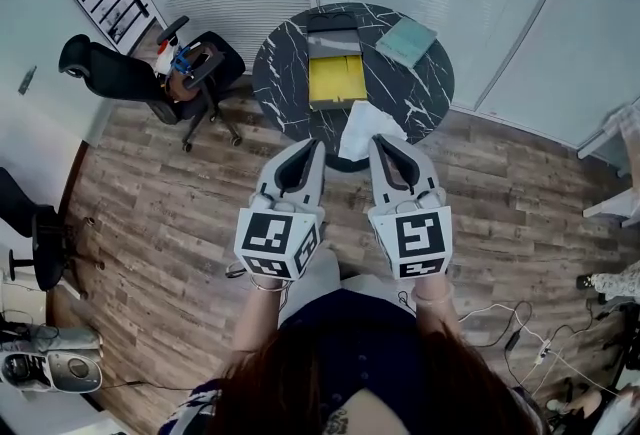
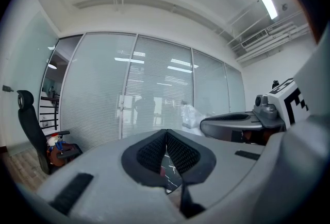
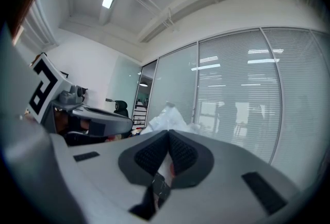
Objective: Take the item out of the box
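Here, open box [image 1: 334, 41] on round table [image 1: 285, 75], yellow item [image 1: 336, 81] inside

The room is bright and evenly lit. A long white ceiling strip lamp [image 2: 267, 1] burns to a glare overhead, and more lights mirror as pale bars in the frosted glass wall with blinds [image 2: 154, 84]. Both tool views bulge like a fishbowl and are ringed in black. The grey left tool [image 2: 166, 135] and grey right tool [image 3: 168, 135] look soft up close. From above, the round black marble desk [image 1: 290, 73] is crisp, and shadows on the wooden plank floor [image 1: 160, 213] are faint.
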`<action>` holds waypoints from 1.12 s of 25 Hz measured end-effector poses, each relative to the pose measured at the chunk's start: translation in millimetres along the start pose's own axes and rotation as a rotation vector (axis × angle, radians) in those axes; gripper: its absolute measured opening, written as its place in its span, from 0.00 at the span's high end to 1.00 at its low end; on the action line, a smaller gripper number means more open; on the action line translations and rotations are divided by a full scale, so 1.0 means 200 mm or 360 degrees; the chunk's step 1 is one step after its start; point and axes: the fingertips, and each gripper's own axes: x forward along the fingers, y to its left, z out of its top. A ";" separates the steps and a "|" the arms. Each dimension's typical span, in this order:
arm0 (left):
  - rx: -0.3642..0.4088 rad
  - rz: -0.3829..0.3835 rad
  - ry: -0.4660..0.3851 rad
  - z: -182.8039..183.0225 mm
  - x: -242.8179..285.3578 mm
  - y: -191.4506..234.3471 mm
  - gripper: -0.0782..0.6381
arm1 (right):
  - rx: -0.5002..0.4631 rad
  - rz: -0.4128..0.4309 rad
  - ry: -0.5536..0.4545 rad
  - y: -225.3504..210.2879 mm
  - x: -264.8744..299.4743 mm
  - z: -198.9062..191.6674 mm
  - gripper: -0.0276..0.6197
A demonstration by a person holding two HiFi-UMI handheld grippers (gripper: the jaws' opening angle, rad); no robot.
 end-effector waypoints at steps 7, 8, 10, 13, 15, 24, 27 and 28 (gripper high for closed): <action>-0.0004 0.0005 0.0017 -0.01 0.00 0.00 0.85 | 0.0013 0.0001 0.0009 0.00 0.00 -0.01 0.92; -0.0004 0.0005 0.0020 -0.01 0.00 0.00 0.85 | 0.0016 0.0001 0.0011 -0.01 0.00 -0.01 0.92; -0.0002 0.0004 0.0025 -0.01 0.00 0.00 0.85 | 0.0022 0.0001 0.0015 -0.01 0.01 -0.02 0.92; 0.0002 0.0002 0.0029 -0.01 0.02 0.01 0.85 | 0.0023 -0.0001 0.0018 -0.02 0.02 -0.02 0.92; 0.0000 0.0002 0.0031 -0.01 0.03 0.02 0.85 | 0.0026 -0.0005 0.0020 -0.03 0.03 -0.03 0.92; -0.0010 -0.0007 0.0057 -0.02 0.08 0.07 0.85 | 0.0039 -0.0010 0.0043 -0.05 0.11 -0.04 0.92; -0.0012 -0.0012 0.0057 -0.02 0.10 0.09 0.85 | 0.0043 -0.0005 0.0050 -0.04 0.14 -0.06 0.92; -0.0012 -0.0013 0.0058 -0.03 0.11 0.09 0.85 | 0.0044 -0.0005 0.0052 -0.04 0.15 -0.06 0.92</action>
